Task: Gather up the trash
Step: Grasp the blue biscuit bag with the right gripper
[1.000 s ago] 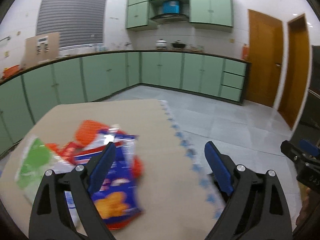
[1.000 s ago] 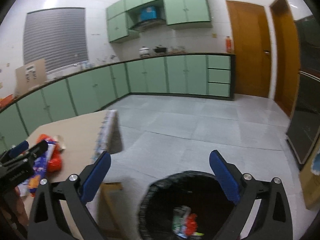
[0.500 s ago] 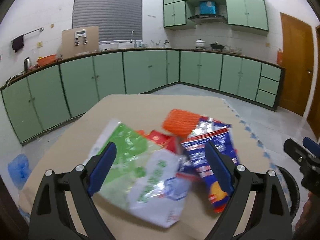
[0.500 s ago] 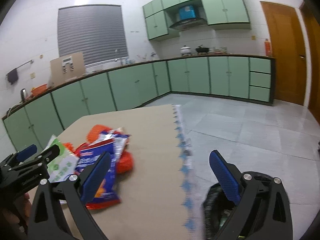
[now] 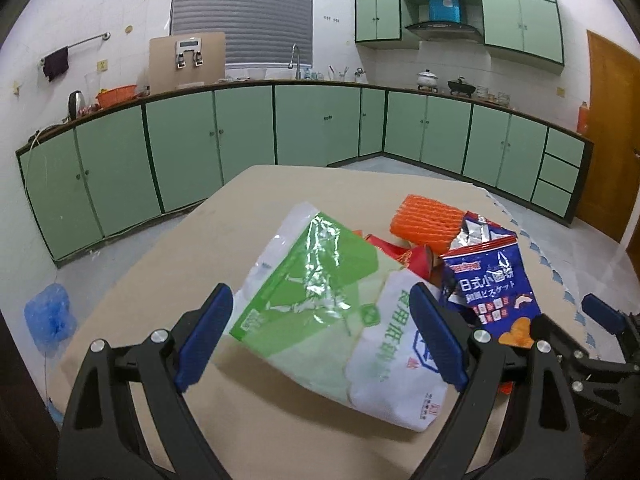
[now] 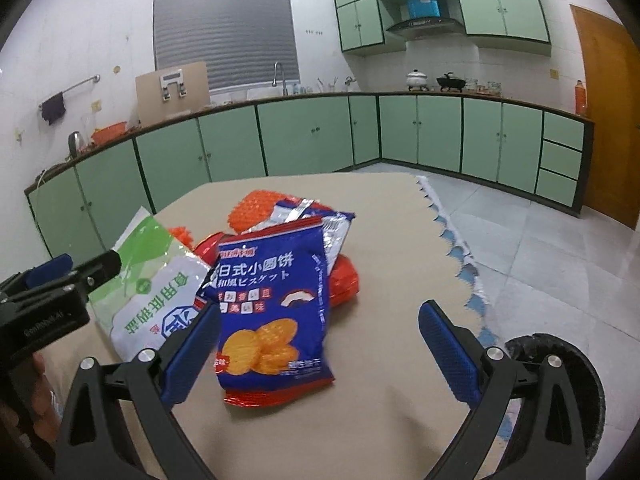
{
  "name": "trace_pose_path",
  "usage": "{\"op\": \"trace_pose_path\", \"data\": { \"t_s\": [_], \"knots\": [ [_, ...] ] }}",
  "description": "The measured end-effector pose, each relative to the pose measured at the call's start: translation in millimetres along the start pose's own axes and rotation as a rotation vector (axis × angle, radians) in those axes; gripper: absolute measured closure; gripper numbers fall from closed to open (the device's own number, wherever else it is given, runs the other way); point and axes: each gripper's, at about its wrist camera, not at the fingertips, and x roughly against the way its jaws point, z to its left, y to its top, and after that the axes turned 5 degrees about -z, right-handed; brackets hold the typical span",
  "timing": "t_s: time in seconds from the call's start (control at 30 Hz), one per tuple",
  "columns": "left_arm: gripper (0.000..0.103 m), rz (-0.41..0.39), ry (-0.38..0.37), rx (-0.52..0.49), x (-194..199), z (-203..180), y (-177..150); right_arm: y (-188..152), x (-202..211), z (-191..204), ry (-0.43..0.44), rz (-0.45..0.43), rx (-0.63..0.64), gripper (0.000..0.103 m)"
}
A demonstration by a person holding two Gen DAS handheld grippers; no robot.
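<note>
Trash pile on tan table (image 5: pixel 168 264): green/white bag (image 5: pixel 332 308) at left, blue biscuit packet (image 6: pixel 276 304) at right, partly over a red wrapper (image 5: pixel 416 258) and orange foam net (image 5: pixel 430 222) behind. L gripper (image 5: pixel 320 336) jaws wide, nothing held, green/white bag lying between and below the blue pads (image 5: pixel 204 336); R gripper (image 6: pixel 320 352) jaws likewise wide and empty, w/ biscuit packet between them, near the left pad. Black-lined bin (image 6: pixel 560 376) on floor just past table's right edge, beside R gripper.
</note>
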Motion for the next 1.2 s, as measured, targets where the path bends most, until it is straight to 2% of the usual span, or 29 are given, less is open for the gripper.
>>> {"op": "trace_pose_path", "data": {
  "t_s": [0.3, 0.4, 0.47, 0.6, 0.77, 1.03, 1.07, 1.1, 1.17, 1.2],
  "knots": [
    [0.016, 0.023, 0.008, 0.026, -9, 14, -4, -6, -26, 17, 0.006, 0.057, 0.027, 0.007],
    [0.016, 0.026, 0.017, 0.032, -11, 21, -4, -9, -36, 17, 0.034, 0.097, -0.001, 0.019],
    [0.016, 0.031, 0.023, 0.035, -13, 24, -5, -10, -39, 16, 0.053, 0.128, -0.008, 0.037],
    [0.016, 0.049, 0.027, 0.041, -17, 31, -7, -10, -37, 13, 0.053, 0.125, -0.008, 0.041],
    [0.014, 0.084, 0.000, 0.059, -23, 29, -12, -12, -32, 2, 0.059, 0.128, -0.024, 0.054],
    [0.014, 0.133, -0.064, 0.083, -32, 9, -22, 2, -20, -7, 0.095, 0.093, -0.029, 0.055],
    [0.016, 0.136, -0.067, 0.088, -33, 8, -23, 3, -19, -8, 0.097, 0.091, -0.027, 0.055],
    [0.026, 0.137, -0.069, 0.095, -34, 7, -24, 3, -18, -8, 0.097, 0.090, -0.025, 0.055],
    [0.038, 0.141, -0.071, 0.104, -35, 7, -24, 4, -16, -10, 0.098, 0.090, -0.019, 0.055],
    [0.050, 0.136, -0.072, 0.109, -34, 7, -24, 3, -16, -10, 0.101, 0.094, -0.018, 0.055]
  ]
}}
